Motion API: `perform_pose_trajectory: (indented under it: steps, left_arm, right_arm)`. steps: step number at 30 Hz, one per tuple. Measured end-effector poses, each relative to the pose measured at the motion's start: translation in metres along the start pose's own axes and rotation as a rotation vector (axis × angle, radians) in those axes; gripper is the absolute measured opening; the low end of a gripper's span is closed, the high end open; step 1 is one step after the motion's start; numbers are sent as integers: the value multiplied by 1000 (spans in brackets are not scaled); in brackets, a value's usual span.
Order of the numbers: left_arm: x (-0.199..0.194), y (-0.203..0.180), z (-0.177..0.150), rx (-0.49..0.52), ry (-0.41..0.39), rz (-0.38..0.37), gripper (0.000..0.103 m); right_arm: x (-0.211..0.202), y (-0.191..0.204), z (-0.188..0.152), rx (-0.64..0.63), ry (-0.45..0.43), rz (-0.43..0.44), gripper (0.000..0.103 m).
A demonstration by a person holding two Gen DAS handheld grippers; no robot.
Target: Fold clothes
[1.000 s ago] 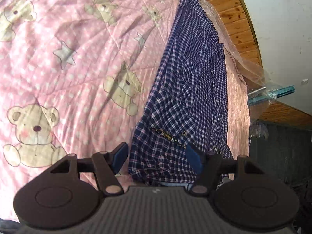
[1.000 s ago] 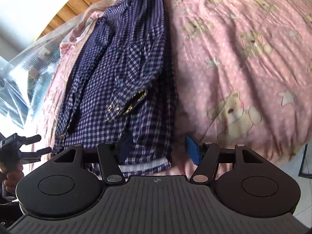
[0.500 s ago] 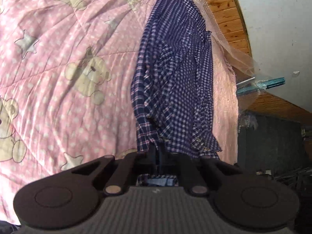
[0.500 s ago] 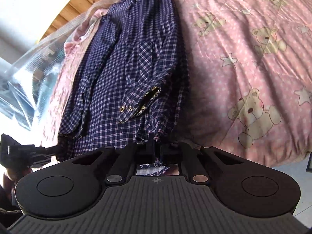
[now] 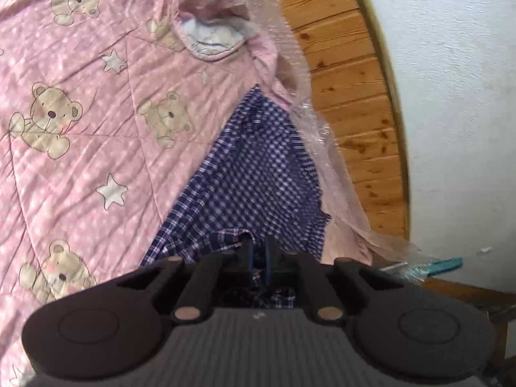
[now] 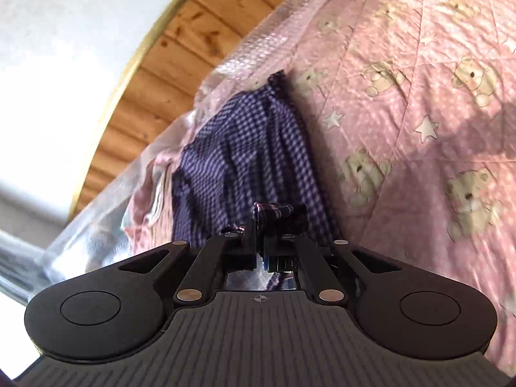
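A navy and white checked shirt [image 5: 258, 174] lies on a pink quilt with teddy bears [image 5: 80, 148], along the bed's edge by the wooden headboard. My left gripper [image 5: 258, 258] is shut on the shirt's near hem, with cloth bunched at the jaws. In the right wrist view the same shirt [image 6: 245, 148] runs away from me, lifted and slack. My right gripper [image 6: 259, 235] is shut on its near hem, a fold of cloth sticking up between the jaws.
A wooden headboard [image 5: 348, 103] with clear plastic wrap [image 5: 322, 135] borders the shirt. A white wall [image 5: 451, 96] lies beyond. A pillow corner [image 5: 209, 32] rests at the far end. The pink quilt [image 6: 419, 129] spreads to the right.
Both grippers went from open to shut on the shirt's hem, then lifted and carried it forward toward the far end; the shirt now looks shorter and doubled.
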State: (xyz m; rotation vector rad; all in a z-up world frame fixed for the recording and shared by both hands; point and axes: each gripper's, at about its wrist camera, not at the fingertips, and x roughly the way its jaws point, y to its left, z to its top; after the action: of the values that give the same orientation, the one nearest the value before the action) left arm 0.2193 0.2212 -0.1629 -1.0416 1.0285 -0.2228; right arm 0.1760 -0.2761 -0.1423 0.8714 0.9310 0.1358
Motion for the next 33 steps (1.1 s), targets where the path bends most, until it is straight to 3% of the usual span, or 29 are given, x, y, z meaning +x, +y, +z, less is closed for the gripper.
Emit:
perform_pose_trajectory:
  steps: [2, 6, 9, 12, 16, 18, 21, 23, 24, 25, 26, 27, 30, 33]
  left_arm:
    - [3, 1, 2, 22, -39, 48, 15]
    - [-21, -1, -10, 110, -79, 49, 16]
    - [-37, -3, -30, 250, -44, 154, 20]
    - [-43, 9, -59, 339, 8, 233, 34]
    - [-35, 27, -91, 370, 82, 215, 43]
    - [-30, 31, -99, 388, 76, 213, 51]
    - [-27, 35, -102, 425, 66, 230, 52]
    - [-25, 39, -102, 437, 70, 233, 49]
    - [-23, 40, -102, 446, 79, 234, 33]
    - [-23, 40, -102, 455, 95, 235, 4]
    - [-24, 39, -99, 459, 110, 236, 5]
    - [-26, 38, -96, 462, 124, 238, 4]
    - [-34, 32, -86, 476, 179, 236, 4]
    - [-23, 41, -86, 493, 237, 296, 4]
  right_arm:
    - [25, -12, 13, 28, 1, -61, 34]
    - [24, -19, 7, -42, -19, -46, 38]
    - [2, -10, -16, -193, -17, -24, 53]
    - [-17, -9, -52, -356, 13, -60, 58]
    - [-30, -10, -92, -497, 33, -55, 62]
    - [-34, -9, -99, -534, 18, -45, 62]
    - [-48, -6, -96, -543, -33, -29, 63]
    - [-48, -8, -97, -554, 16, -38, 68]
    - [-46, -8, -97, -570, 43, -46, 66]
    - [-43, -7, -97, -592, 68, -54, 63]
    - [-40, -6, -96, -614, 93, -62, 36]
    - [-37, -5, -96, -636, 118, -70, 0]
    - [-29, -2, -95, -702, 193, -94, 0]
    - [-23, -1, -92, -750, 272, -126, 0]
